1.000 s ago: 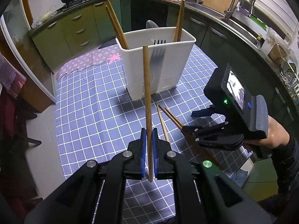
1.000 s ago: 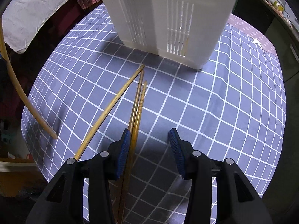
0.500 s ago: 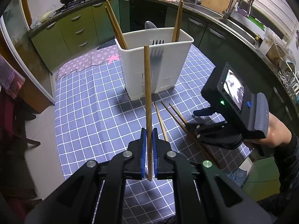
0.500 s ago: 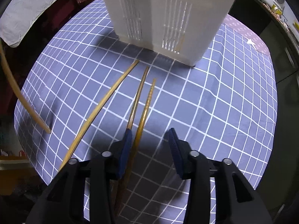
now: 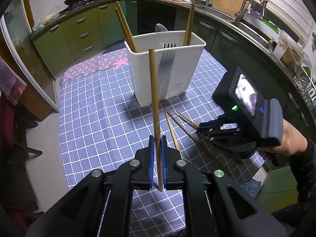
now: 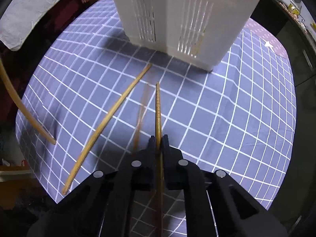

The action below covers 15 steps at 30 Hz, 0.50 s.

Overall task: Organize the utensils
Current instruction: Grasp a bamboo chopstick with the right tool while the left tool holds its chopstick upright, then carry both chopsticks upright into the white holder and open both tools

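The left hand-held gripper [image 5: 157, 154] is pinching one wooden chopstick [image 5: 154, 106] tight between its blue pads, gripping near the lower end so that most of the stick is standing up in front of the white utensil caddy [image 5: 167, 75]. The right hand-held gripper [image 6: 159, 141] is angling steeply down at the table [image 6: 227, 118], its jaws clamped on a yellowish chopstick [image 6: 157, 106] partway along its length, with the tip reaching toward the caddy's slotted wall. Beside it a darker chopstick [image 6: 141, 116] is showing blurred, so its exact lie is hard to tell, and a paler chopstick [image 6: 110, 116] is lying farther off on the checked cloth. Inside the caddy, a fork [image 5: 167, 59] and several more chopsticks are standing upright.

These sticks are likely light, stiff and smooth, so a narrow pinch is probably letting them pivot or slip. Taking hold nearer the middle should be steadying them; a grip near the end is leaving a long lever that may swing while being lowered into the caddy.
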Motion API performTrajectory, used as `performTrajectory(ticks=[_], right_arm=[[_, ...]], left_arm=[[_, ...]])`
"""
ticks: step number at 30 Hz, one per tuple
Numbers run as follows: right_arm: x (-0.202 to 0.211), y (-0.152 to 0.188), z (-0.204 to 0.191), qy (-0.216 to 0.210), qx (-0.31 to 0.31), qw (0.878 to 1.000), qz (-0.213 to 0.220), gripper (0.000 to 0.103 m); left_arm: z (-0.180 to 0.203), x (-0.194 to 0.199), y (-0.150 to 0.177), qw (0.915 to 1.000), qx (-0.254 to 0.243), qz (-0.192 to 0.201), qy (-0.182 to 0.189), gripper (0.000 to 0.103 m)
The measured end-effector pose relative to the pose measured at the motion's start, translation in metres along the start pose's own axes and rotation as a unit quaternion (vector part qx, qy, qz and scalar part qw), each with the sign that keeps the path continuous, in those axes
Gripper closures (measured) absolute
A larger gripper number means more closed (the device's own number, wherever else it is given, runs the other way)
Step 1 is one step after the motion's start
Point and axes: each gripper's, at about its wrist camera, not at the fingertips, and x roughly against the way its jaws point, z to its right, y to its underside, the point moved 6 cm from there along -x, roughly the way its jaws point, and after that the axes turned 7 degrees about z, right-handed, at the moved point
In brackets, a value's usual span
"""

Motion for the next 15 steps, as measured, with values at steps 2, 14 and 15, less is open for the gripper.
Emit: performTrajectory(ticks=[2,14,15], right_arm=[[0.013,-0.003,0.000,-0.009,-0.006,1.000,0.019,0.096],[0.106,0.000,0.007,-0.046,-0.020,0.990,0.129,0.096],[0.111,0.001,0.007,-0.046,-0.019,0.990,0.133,0.096]], left_arm=[[0.000,0.000,0.000,1.0000,0.000,0.000,0.000,0.097],[0.000,0.013,0.002,0.9998,-0.010,0.016,-0.003,0.097],[0.000,0.014,0.001,0.9998,-0.010,0.017,-0.003,0.097]])
